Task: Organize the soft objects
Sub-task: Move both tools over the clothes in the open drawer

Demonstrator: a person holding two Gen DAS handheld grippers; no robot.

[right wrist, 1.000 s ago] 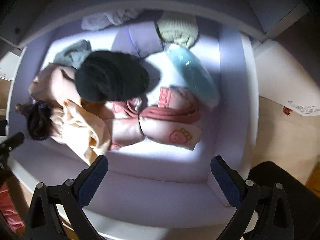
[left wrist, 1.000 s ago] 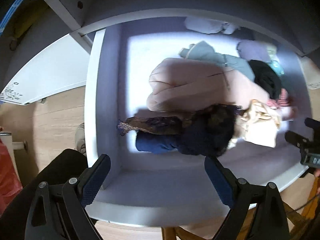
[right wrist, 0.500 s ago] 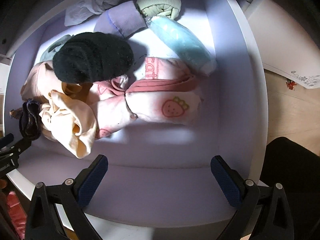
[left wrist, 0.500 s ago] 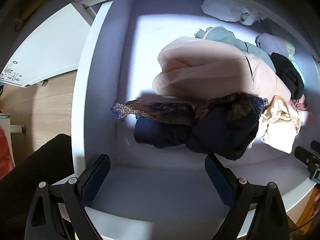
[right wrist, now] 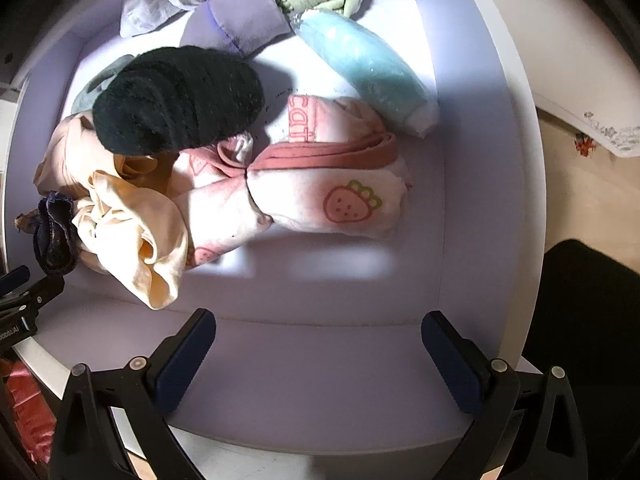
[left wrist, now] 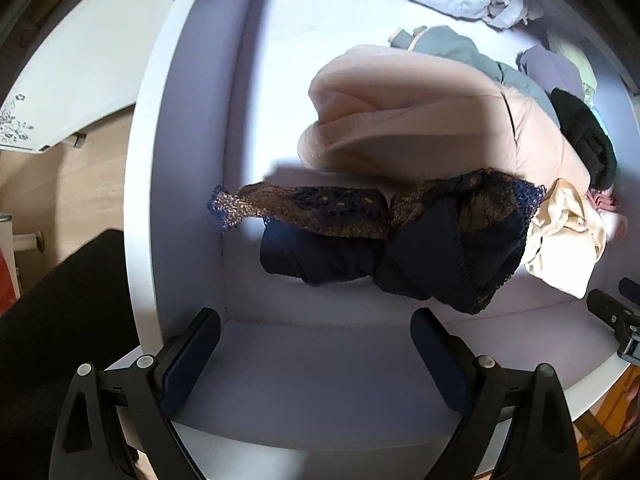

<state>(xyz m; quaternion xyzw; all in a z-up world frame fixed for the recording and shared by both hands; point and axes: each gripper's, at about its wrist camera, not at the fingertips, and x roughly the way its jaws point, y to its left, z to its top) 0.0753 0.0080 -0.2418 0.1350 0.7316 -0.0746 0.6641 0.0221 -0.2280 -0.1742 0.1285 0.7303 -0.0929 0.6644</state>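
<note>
Left wrist view: wide-spread, empty left claw faces a navy-and-gold lace garment, lying crosswise in the white drawer, possibly twisted. Right claw, equally wide, faces a strawberry-print pink bundle.

Both the left tongs and right tongs hang with jaws spread wide, gripping nothing.

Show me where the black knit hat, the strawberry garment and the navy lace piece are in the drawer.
black knit hat [right wrist: 176, 100], right wrist view, middle of its ribbed top.
strawberry garment [right wrist: 332, 196], right wrist view, beside the strawberry print.
navy lace piece [left wrist: 448, 248], left wrist view, dark bunched part.
</note>
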